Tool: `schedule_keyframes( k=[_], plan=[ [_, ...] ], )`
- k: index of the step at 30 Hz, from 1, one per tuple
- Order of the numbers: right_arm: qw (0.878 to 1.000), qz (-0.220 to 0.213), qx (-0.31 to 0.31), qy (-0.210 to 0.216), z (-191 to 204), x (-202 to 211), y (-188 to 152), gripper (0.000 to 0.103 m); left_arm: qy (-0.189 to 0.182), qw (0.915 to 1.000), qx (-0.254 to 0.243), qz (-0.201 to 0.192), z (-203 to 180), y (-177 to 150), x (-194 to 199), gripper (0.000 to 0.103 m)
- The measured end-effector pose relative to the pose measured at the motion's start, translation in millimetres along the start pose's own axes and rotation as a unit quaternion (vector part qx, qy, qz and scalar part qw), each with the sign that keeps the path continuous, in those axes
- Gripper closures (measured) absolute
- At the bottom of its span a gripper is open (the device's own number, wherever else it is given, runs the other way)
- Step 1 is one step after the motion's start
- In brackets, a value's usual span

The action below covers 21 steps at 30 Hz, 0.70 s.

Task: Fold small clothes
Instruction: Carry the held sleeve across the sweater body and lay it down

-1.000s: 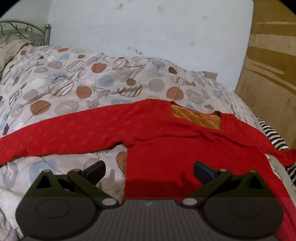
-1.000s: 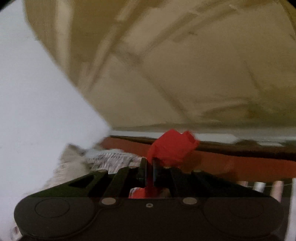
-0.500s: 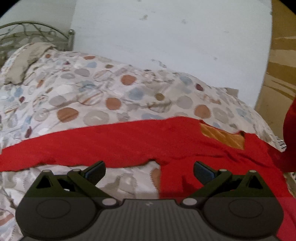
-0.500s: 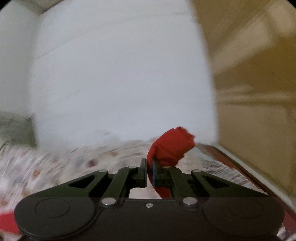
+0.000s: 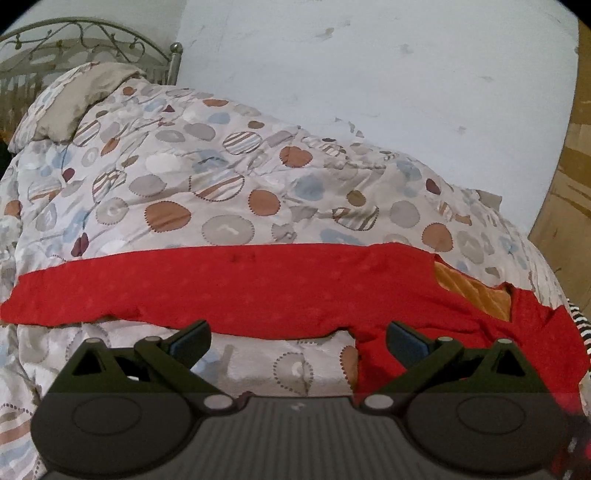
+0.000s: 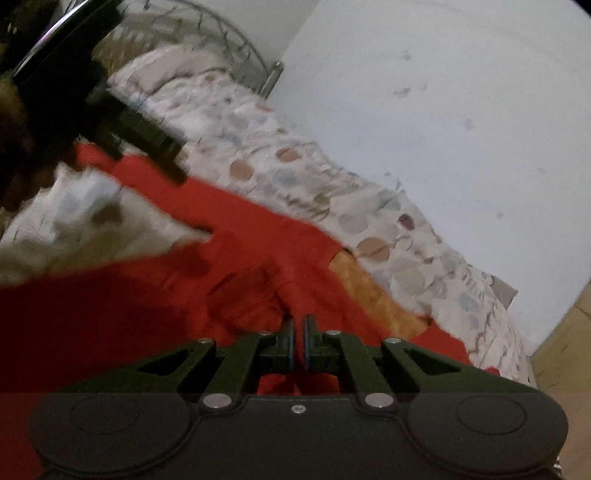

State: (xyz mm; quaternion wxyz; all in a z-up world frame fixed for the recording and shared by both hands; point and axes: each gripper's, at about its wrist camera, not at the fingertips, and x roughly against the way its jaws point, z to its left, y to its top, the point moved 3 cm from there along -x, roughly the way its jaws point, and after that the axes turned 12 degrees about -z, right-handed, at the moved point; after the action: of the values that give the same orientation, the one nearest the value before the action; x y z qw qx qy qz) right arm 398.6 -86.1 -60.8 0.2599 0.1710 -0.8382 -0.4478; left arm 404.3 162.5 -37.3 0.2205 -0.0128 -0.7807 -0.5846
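- Since a second ago, the right gripper (image 6: 299, 328) has swung from facing the brown boards and wall round to the bed, carrying a pinch of red cloth with it; the left wrist view has slid sideways too, so the metal headboard (image 5: 85, 33) now shows more fully.
- Right gripper: its jaws are clenched on a thin fold of the red top (image 6: 155, 295), which passes between the pads and bunches in a lump just ahead of them.
- Which part of the top is pinched looks like a sleeve end, though blur in the right wrist view makes that unsure.
- Left gripper (image 5: 298, 341): jaws spread wide with nothing between them, hovering over the quilt and the lower edge of the red top (image 5: 258, 284).
- Red top: spread on the spotted quilt (image 5: 207, 177), one long sleeve stretched out flat to the left in the left wrist view, the body running down to the right.
- Neck opening: an orange lining (image 5: 472, 291) shows inside it, near the right side of the top.
- Pillow (image 5: 81, 96): lies at the head of the bed, against the headboard.
- Wall (image 5: 369, 74): pale and scuffed, behind the bed.
- Striped black-and-white cloth (image 5: 580, 321): peeks out at the right edge, beside the top.
- In the right wrist view, the left gripper (image 6: 147, 144) appears dark and blurred at upper left, above the sleeve.
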Motion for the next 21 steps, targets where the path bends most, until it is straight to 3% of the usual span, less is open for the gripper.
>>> schedule_keyframes(
  k=[4, 7, 9, 12, 13, 16, 17, 18, 19, 21],
  plan=[
    [0.999, 0.021, 0.038, 0.005, 17.0, 13.5, -17.8, 0.094, -0.006, 0.9999, 0.007, 0.006, 1.1, -1.4, -0.8, 0.000],
    [0.998, 0.025, 0.060, 0.011, 25.5, 21.0, -23.4, 0.074, -0.013, 0.9999, 0.004, 0.009, -3.4, -3.5, -0.9, 0.000],
    [0.997, 0.018, 0.068, 0.015, 28.8, 21.4, -26.2, 0.051, -0.024, 0.9997, 0.002, 0.011, -7.3, -5.6, -1.0, 0.000],
    [0.997, 0.000, 0.072, 0.024, 33.1, 16.6, -19.1, 0.034, -0.057, 0.9980, 0.007, 0.027, -13.8, -11.3, -4.3, 0.000],
    [0.997, -0.005, 0.076, 0.027, 35.6, 13.3, -17.4, 0.032, -0.063, 0.9974, 0.009, 0.033, -15.3, -13.1, -5.7, 0.000],
    [0.996, -0.007, 0.083, 0.040, 43.8, 1.7, -13.8, 0.034, -0.067, 0.9968, 0.010, 0.044, -19.0, -18.4, -8.8, 0.000],
    [0.996, -0.006, 0.082, 0.043, 45.2, -2.0, -13.0, 0.045, -0.067, 0.9967, 0.008, 0.046, -20.3, -19.8, -9.5, 0.000],
    [0.996, 0.000, 0.078, 0.046, 46.1, -6.5, -12.3, 0.064, -0.067, 0.9966, 0.005, 0.047, -21.4, -20.9, -10.0, 0.000],
    [0.996, 0.008, 0.071, 0.048, 46.3, -10.4, -11.8, 0.076, -0.067, 0.9966, 0.004, 0.048, -21.9, -21.6, -10.7, 0.000],
    [0.998, 0.014, 0.046, 0.051, 43.4, -14.0, -10.2, 0.086, -0.068, 0.9963, 0.002, 0.052, -23.0, -22.9, -11.8, 0.000]
  ],
)
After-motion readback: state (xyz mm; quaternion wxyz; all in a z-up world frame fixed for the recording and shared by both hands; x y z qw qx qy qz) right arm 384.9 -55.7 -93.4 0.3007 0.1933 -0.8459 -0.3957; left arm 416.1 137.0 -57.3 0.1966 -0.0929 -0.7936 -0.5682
